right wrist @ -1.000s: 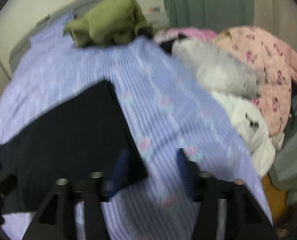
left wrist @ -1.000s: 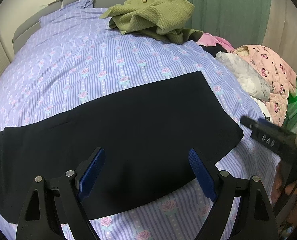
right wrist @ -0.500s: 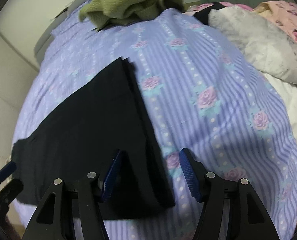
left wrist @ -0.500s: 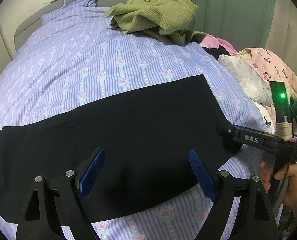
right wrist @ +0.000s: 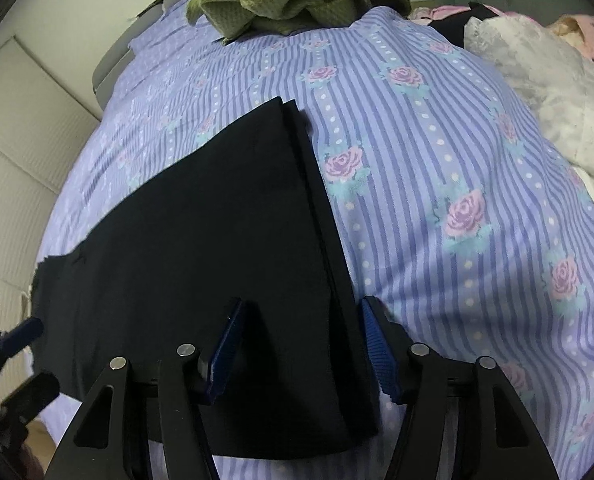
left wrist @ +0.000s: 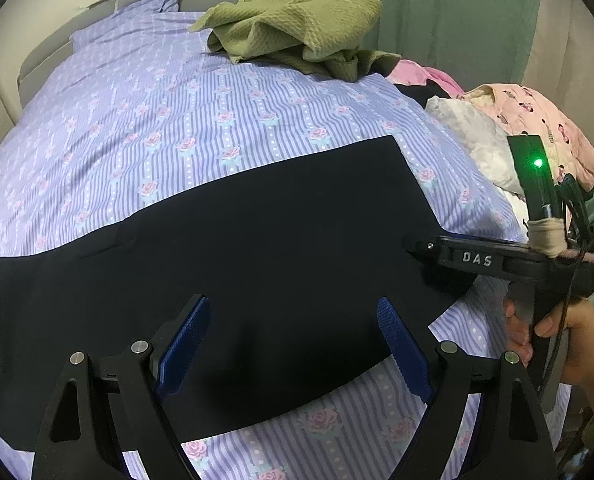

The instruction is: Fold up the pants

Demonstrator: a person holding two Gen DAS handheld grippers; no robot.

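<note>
The black pants [left wrist: 257,248] lie flat across the striped, rose-print bed [left wrist: 177,120], their left end cut off by the frame edge in the left wrist view — dark enough that seams are hard to make out. The left gripper [left wrist: 293,344] hovers wide open above their near edge, holding nothing. The right gripper [right wrist: 297,348] is partly open, straddling the pants' right-hand edge — whether its pads touch cloth is unclear.

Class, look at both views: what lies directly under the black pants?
The black pants lie flat on the purple rose-striped bedsheet, which shows all around them. Anything between pants and sheet is covered, so it cannot be seen.
</note>
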